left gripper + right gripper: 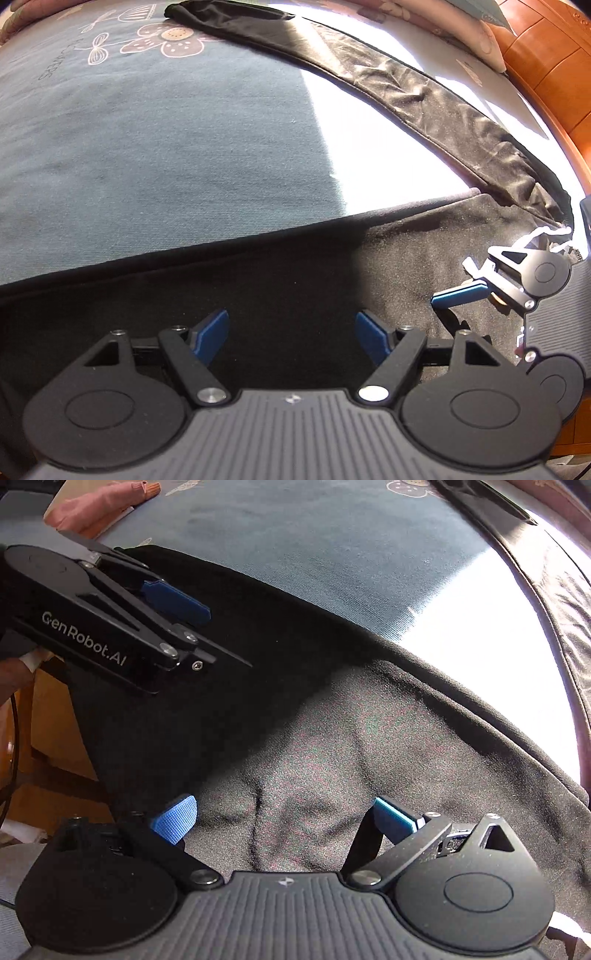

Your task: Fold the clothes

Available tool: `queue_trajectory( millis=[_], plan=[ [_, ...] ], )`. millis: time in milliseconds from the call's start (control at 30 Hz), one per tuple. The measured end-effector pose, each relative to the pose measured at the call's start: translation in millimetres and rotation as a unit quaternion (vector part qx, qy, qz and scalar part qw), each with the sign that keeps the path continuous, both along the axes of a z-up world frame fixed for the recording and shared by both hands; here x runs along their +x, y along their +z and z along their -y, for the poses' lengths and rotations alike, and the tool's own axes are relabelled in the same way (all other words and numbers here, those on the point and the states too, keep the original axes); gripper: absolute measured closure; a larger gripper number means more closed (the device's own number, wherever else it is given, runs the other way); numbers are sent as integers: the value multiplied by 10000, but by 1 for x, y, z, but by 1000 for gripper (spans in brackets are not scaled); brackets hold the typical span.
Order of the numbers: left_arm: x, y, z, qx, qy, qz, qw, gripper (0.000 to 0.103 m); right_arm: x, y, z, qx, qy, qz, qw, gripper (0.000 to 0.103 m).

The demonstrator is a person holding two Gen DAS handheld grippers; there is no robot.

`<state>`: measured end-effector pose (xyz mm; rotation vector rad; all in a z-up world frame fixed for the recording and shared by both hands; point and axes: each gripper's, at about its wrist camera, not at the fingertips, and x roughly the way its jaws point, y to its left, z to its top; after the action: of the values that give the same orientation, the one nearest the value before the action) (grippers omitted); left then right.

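We're looking at a big blue-grey bedsheet with a pink flower print up near the far end, half of it blown out by a hard patch of sunlight. Spread across the near part of it is the black garment, lying flat with its far edge running straight across the sheet; a long black sleeve or leg stretches away from its right side toward the far end of the bed. In the right wrist view the same garment fills most of the frame, with a few soft wrinkles in the lit part. An orange wooden bed frame curves round the right edge, and there's a pink cloth at the far left corner in the right view.

Our left gripper sits low over the near part of the garment, blue pads spread wide, nothing between them. Our right gripper is the same deal: jaws apart over the wrinkled fabric, not pinching anything. From the left view its blue fingertips are just over the garment's right side.
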<state>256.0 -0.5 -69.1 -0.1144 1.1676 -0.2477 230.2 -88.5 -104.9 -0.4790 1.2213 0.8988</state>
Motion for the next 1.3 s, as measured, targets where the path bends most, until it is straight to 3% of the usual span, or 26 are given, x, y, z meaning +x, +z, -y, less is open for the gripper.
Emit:
queue_trajectory(
  millis=[133,267,433,633,800,967,1167,1300],
  plan=[
    [15,-12,-1,58,-126,55,9999,26,-21,-5,-20,-635,428,537,9956,0],
    [26,-13,-2,155,-332,226,9991,22,-16,-1,-23,-617,222,370,9972,0],
    [35,-7,-8,254,-175,372,9988,23,-2,12,-24,-450,-254,62,9986,0],
    [23,16,-34,213,241,382,9988,23,14,28,-36,-341,-673,-177,9970,0],
    [-14,22,-60,284,861,45,9959,22,15,36,-54,-312,-682,-183,9970,0],
    [-43,4,-74,256,1385,-344,9894,22,17,44,-72,-284,-690,-190,9970,0],
    [-44,-15,-93,207,1901,-312,9811,22,15,50,-85,-340,-663,-249,9969,0],
    [-34,-11,-105,238,2090,-221,9774,22,13,53,-93,-387,-640,-294,9968,0]
  ],
)
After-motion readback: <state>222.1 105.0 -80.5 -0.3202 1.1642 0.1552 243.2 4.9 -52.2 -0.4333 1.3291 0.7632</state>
